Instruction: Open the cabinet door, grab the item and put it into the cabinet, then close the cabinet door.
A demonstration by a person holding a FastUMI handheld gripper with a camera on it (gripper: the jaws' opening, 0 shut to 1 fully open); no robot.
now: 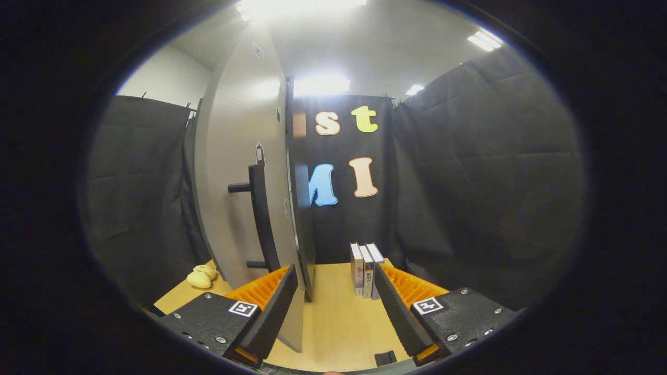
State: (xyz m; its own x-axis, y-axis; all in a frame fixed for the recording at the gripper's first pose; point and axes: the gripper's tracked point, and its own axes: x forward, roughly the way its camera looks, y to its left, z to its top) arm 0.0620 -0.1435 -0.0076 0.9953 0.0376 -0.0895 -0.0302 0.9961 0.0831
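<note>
Cabinet door (239, 182) ajar, its edge between the wide-open, empty fingers (336, 276); books (366, 270) upright beyond

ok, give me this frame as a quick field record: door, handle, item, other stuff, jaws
door: cabinet door swung open, seen nearly edge-on, its lower edge between the gripper jaws
handle: dark vertical bar handle on the door face
item: three books standing upright on the wooden table, just ahead of the jaws, ungrasped
other: small yellow soft object on the table beyond the door
jaws: open, holding nothing
</note>
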